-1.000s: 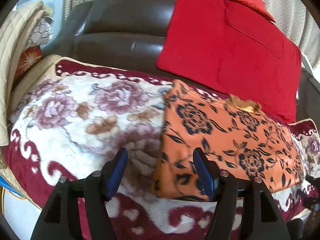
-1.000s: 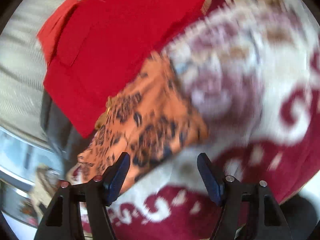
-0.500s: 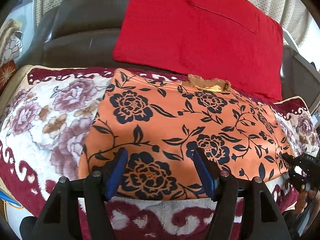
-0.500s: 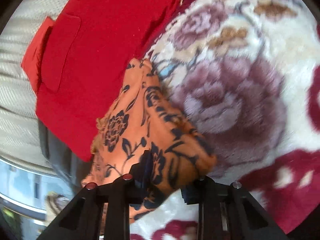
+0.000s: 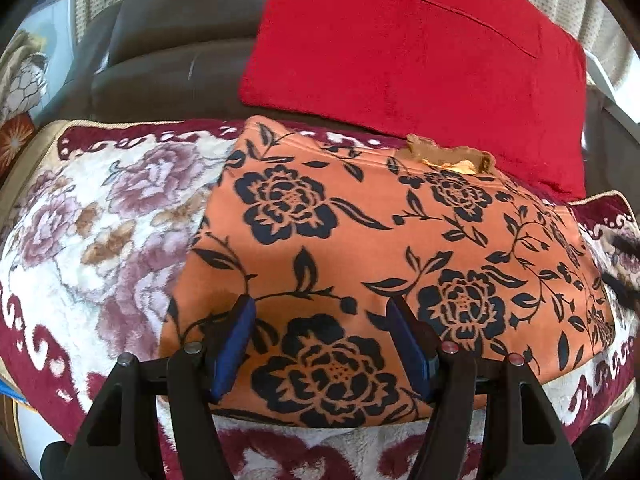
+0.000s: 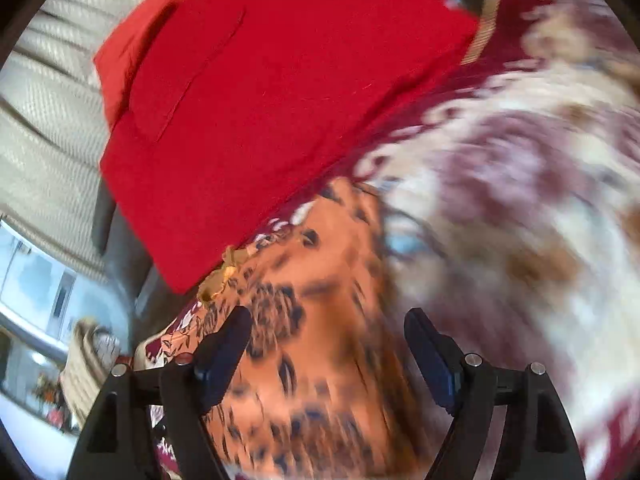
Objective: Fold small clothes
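Both wrist views look steeply down, close over the same orange floral garment (image 5: 400, 240) (image 6: 320, 360).

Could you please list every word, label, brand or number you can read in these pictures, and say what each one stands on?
None: no readable text shows in either view.
The orange floral cloth, the red cloth and the flowered blanket carry only patterns or plain colour.
The right wrist view is blurred.

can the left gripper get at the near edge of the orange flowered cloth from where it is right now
Probably yes. The left gripper hangs open just over the near edge of the orange flowered cloth, which lies flat on the plush blanket. Nothing sits between its fingers and the cloth.
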Tool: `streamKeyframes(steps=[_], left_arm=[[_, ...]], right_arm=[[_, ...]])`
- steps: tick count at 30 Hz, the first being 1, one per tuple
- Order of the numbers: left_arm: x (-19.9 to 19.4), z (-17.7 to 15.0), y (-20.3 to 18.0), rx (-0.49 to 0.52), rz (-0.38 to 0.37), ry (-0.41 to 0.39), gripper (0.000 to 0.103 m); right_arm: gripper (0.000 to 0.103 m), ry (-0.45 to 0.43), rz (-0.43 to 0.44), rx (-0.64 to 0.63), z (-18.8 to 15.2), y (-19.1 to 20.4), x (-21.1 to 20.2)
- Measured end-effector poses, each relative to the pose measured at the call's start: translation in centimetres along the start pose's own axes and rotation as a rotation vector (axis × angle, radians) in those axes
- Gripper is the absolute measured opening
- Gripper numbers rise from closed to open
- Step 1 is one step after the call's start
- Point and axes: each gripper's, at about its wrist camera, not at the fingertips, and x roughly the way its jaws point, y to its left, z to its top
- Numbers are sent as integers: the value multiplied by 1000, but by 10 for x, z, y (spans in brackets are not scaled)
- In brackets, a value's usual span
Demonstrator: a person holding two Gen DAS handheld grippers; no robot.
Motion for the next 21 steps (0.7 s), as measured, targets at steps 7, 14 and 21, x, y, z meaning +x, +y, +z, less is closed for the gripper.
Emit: streamKeyframes(steps=[7, 14, 21], left_arm=[[-3, -1, 7, 9, 1, -7, 68], [-12, -4, 26, -41, 12, -30, 68], [-24, -8, 32, -64, 11, -39, 68]], right_arm=[[14, 44, -171, -92, 33, 12, 41], [70, -7, -238, 4, 16, -8, 13], [76, -147, -80, 23, -66, 32, -65]])
